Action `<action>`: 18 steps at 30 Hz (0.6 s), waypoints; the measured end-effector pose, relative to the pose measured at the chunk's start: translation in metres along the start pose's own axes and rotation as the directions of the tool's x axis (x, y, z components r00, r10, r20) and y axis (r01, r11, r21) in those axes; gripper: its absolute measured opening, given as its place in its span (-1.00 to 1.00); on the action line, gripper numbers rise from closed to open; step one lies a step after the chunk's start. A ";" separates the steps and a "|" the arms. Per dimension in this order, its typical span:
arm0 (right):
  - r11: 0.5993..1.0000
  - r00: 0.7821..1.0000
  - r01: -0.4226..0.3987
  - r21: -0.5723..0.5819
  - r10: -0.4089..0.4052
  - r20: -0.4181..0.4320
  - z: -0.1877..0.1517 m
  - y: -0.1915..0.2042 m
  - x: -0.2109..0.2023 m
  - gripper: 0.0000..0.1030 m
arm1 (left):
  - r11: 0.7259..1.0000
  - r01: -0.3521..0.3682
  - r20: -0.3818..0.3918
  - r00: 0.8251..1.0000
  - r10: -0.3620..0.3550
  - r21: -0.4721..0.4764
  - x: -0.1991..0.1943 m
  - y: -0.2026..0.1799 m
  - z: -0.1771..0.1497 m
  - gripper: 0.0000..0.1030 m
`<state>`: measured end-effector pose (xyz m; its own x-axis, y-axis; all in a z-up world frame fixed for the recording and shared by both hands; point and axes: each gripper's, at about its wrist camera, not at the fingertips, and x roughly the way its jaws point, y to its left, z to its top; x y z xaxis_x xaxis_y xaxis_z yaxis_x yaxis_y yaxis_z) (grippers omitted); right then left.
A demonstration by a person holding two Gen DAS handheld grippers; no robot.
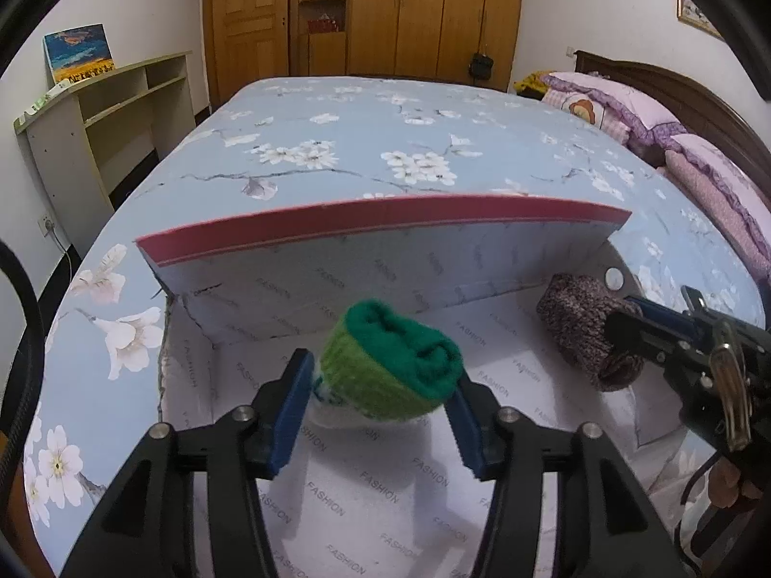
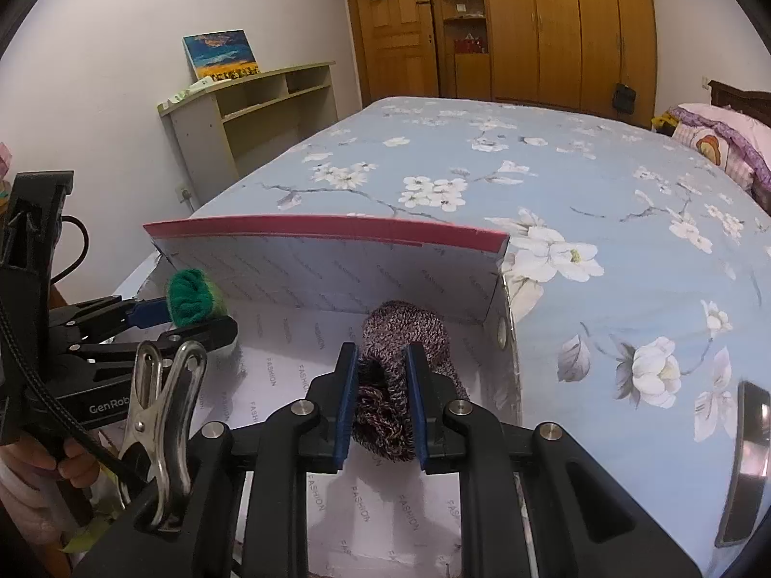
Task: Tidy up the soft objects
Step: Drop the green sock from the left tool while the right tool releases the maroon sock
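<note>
A rolled green sock bundle [image 1: 392, 366] sits between the blue pads of my left gripper [image 1: 380, 387], over the floor of an open white box [image 1: 366, 284] with a pink rim and FASHION print. The pads touch its sides. My right gripper [image 2: 381, 385] is shut on a rolled purple-brown knitted sock bundle [image 2: 400, 337] at the box's right end, by the back wall [image 2: 337, 265]. The knitted bundle [image 1: 578, 327] and right gripper [image 1: 626, 325] also show in the left wrist view; the green bundle [image 2: 190, 296] and left gripper [image 2: 188, 320] show in the right wrist view.
The box lies on a bed with a blue flowered sheet [image 1: 385, 135]. Pink pillows [image 1: 626, 106] lie at the headboard on the right. A pale shelf unit [image 1: 96, 115] stands by the left wall, wooden wardrobes [image 1: 409, 9] behind. A metal clip [image 2: 164, 404] hangs from my right gripper.
</note>
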<state>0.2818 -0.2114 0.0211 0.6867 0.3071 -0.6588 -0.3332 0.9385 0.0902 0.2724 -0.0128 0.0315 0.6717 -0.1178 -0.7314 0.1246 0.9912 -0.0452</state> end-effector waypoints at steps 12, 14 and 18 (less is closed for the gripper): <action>1.000 0.999 -0.020 0.019 0.019 0.040 -0.001 0.000 -0.009 -0.23 | 1.000 -0.005 0.030 1.000 0.005 -0.008 -0.021 -0.001 0.000 0.30; 1.000 0.999 -0.017 0.018 0.016 0.048 0.000 0.000 -0.012 -0.19 | 1.000 -0.012 0.031 0.999 0.012 -0.011 -0.025 -0.001 -0.001 0.30; 1.000 0.998 -0.006 0.014 0.006 0.066 0.000 0.000 -0.022 -0.19 | 1.000 -0.015 0.036 0.999 0.016 -0.013 -0.036 -0.004 -0.004 0.30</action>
<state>0.2666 -0.2177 0.0360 0.7258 0.3220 -0.6079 -0.3285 0.9386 0.1049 0.2447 -0.0122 0.0554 0.6994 -0.1045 -0.7071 0.1048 0.9936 -0.0432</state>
